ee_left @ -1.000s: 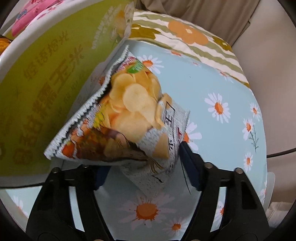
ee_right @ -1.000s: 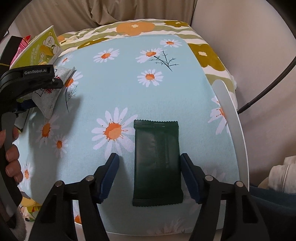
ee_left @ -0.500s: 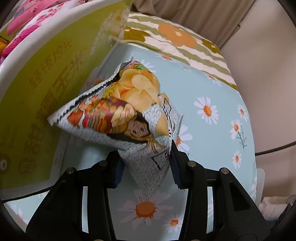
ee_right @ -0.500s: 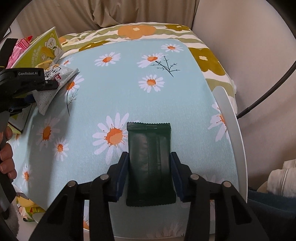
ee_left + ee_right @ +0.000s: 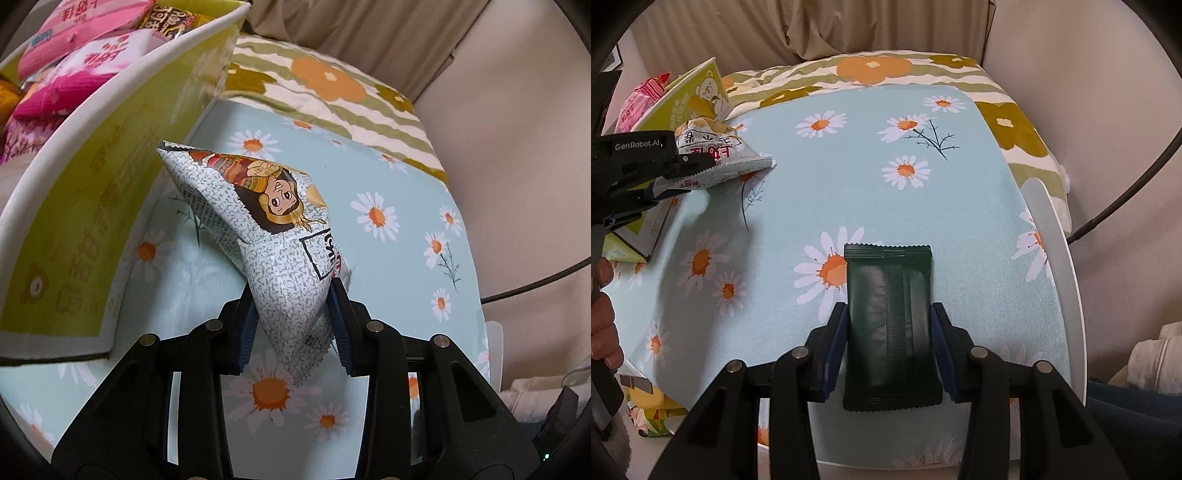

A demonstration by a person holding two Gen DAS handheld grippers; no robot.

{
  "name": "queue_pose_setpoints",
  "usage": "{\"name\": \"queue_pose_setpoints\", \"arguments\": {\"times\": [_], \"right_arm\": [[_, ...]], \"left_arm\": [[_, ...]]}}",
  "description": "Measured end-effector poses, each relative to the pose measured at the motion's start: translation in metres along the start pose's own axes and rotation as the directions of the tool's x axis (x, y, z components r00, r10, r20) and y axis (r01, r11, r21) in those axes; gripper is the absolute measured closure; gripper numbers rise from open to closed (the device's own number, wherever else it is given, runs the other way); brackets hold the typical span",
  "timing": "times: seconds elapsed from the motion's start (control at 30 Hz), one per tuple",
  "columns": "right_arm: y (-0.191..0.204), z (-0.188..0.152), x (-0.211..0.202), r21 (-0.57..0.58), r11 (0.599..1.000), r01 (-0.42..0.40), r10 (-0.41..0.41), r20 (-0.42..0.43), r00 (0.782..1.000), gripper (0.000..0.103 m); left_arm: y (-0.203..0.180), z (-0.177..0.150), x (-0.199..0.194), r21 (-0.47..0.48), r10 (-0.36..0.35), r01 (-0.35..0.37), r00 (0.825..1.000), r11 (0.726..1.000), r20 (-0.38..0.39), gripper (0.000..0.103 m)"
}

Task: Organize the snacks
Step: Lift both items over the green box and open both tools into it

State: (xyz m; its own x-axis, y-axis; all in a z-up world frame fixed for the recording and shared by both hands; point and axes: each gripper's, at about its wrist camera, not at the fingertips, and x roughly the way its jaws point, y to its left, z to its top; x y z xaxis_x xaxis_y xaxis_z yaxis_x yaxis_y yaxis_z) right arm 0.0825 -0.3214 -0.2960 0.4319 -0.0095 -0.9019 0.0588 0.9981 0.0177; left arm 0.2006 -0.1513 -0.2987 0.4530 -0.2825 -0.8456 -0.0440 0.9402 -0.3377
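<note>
- Snacks already filled the green box at the tabletop's left edge.
- Left gripper clenched the chip bag, lifted beside the box.
- Right gripper squeezed the dark green packet near the front edge; both remained unboxed.

A: Any readable text here?
B: "GenRobot.AI" in white on the left gripper. The chip bag and yellow box carry Chinese characters, too distorted to read.
</note>
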Motion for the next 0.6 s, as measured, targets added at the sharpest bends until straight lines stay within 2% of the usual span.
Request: {"name": "queue_pose_setpoints", "arguments": {"times": [0.07,0.13,0.2,0.23,0.3,0.37,0.43,0.6], "right_arm": [[0.000,0.001,-0.001,-0.005,1.000,-0.003,0.003,0.000,1.000,0.063],[-0.001,0.001,-0.002,-0.007,1.000,-0.005,0.005,0.002,1.000,0.063],[-0.001,0.002,-0.001,-0.008,1.000,-0.007,0.007,0.000,1.000,0.063],[-0.001,0.003,0.000,-0.009,1.000,-0.008,0.008,-0.001,1.000,0.063],[-0.001,0.002,0.000,-0.008,1.000,-0.008,0.008,-0.002,1.000,0.063],[-0.002,0.002,0.001,-0.008,1.000,-0.010,0.010,-0.007,1.000,0.063],[-0.002,0.001,0.001,-0.011,1.000,-0.010,0.010,-0.009,1.000,0.063],[-0.005,0.001,0.004,-0.008,1.000,-0.012,0.012,-0.019,1.000,0.063]], "left_arm": [[0.002,-0.001,-0.002,-0.013,-0.027,0.027,1.000,1.000,-0.012,0.070],[0.006,-0.003,0.005,-0.045,-0.072,0.069,0.995,0.997,-0.065,0.070],[0.015,-0.008,0.023,-0.115,-0.102,0.083,0.979,0.990,-0.174,0.069],[0.018,-0.009,0.028,-0.144,-0.115,0.086,0.973,0.986,-0.203,0.069],[0.020,-0.008,0.021,-0.165,-0.105,0.078,0.982,0.983,-0.158,0.059],[0.020,-0.003,0.020,-0.169,-0.089,0.063,0.984,0.984,-0.152,0.019],[0.021,0.001,0.012,-0.186,-0.073,0.052,0.992,0.981,-0.103,0.012],[0.028,0.016,0.011,-0.231,-0.047,0.031,0.997,0.972,-0.064,0.011]]}}
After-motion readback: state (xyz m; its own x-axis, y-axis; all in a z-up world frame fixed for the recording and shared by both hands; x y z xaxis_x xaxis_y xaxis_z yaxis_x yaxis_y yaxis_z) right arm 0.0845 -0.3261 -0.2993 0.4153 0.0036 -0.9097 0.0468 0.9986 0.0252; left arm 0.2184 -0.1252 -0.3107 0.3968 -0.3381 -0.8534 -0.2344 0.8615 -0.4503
